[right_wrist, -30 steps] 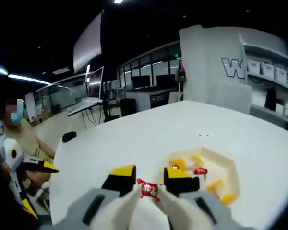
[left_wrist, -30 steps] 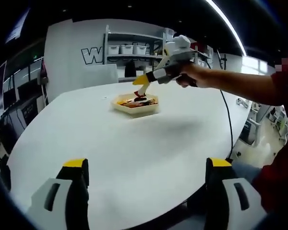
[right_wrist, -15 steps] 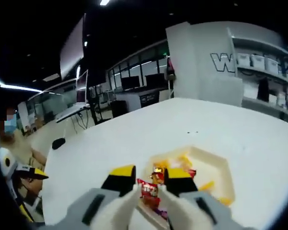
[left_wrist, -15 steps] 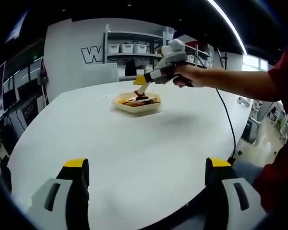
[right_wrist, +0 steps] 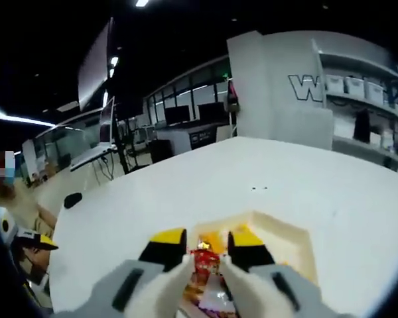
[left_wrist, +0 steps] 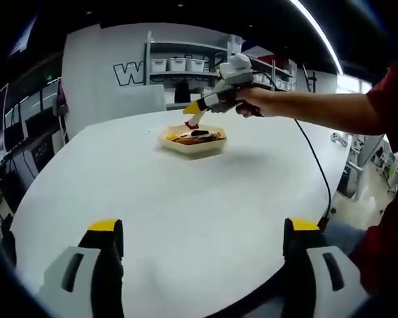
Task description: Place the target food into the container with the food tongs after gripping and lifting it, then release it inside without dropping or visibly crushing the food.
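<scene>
Compared with a second earlier, the right claw [right_wrist: 202,255] has been carried from beside the pale, shallow hexagonal container [right_wrist: 298,242] to directly above its contents, and the small red-wrapped snack [right_wrist: 204,260] is kept clamped between the yellow-tipped jaws. In the left gripper view the right claw [left_wrist: 194,118] is seen poised over the container [left_wrist: 193,139], which stands near the far edge of the white counter [left_wrist: 186,212].

A release from this height could be judged risky: the snack might bounce off the yellow and red pieces already lying inside, or skid over the low rim onto the counter. Tighter squeezing could crumple the wrapper.

The person's right hand [left_wrist: 252,103] is held at the end of a nearly straight arm, with the claw pitched downward. The left claw [left_wrist: 202,232] is held wide apart and empty over the near edge.
</scene>
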`<action>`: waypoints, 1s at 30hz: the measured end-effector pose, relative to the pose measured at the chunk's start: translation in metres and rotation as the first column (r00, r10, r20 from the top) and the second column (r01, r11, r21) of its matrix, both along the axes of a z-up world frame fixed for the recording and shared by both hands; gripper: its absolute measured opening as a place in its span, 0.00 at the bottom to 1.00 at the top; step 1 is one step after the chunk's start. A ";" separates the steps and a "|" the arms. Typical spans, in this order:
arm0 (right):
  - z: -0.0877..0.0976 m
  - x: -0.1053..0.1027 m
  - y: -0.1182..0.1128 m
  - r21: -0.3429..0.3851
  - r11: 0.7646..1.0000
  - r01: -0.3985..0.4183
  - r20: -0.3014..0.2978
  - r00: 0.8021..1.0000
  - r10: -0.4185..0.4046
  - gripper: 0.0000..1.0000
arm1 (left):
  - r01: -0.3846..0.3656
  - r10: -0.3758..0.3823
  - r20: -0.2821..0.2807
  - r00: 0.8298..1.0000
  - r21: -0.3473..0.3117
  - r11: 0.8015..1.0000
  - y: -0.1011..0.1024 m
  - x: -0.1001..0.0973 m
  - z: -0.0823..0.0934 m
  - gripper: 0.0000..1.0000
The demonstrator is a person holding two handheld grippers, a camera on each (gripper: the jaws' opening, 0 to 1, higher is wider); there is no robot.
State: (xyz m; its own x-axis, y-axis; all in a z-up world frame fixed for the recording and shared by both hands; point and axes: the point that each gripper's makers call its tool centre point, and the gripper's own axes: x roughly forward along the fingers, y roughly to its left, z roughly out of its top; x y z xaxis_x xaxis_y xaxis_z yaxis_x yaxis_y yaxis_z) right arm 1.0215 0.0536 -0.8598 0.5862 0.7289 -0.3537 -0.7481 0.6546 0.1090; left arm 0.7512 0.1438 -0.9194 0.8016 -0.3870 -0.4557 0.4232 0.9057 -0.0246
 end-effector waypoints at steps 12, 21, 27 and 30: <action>0.010 0.002 -0.020 -0.058 0.998 0.001 0.119 0.993 0.006 0.24 | 0.018 -0.018 -0.012 1.000 0.003 1.000 -0.006 0.004 -0.005 0.97; 0.013 -0.012 -0.039 -0.032 0.999 0.022 0.109 0.994 -0.019 0.24 | 0.027 -0.027 0.007 1.000 -0.001 1.000 -0.011 0.002 0.001 0.98; 0.012 -0.019 -0.046 -0.033 0.999 0.032 0.106 0.994 -0.028 0.24 | 0.030 -0.030 0.019 0.999 0.004 1.000 -0.014 -0.001 0.008 0.98; 0.015 -0.025 -0.049 -0.030 0.999 0.033 0.107 0.994 -0.029 0.24 | 0.032 -0.032 0.025 0.999 0.006 0.999 -0.014 -0.002 0.009 0.98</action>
State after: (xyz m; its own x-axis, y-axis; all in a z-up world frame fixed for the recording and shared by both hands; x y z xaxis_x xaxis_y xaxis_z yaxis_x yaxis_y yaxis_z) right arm 0.9969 0.0050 -0.8446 0.6438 0.6993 -0.3106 -0.7338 0.6793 0.0087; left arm 0.7493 0.1294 -0.9099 0.7999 -0.4105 -0.4378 0.4527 0.8916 -0.0089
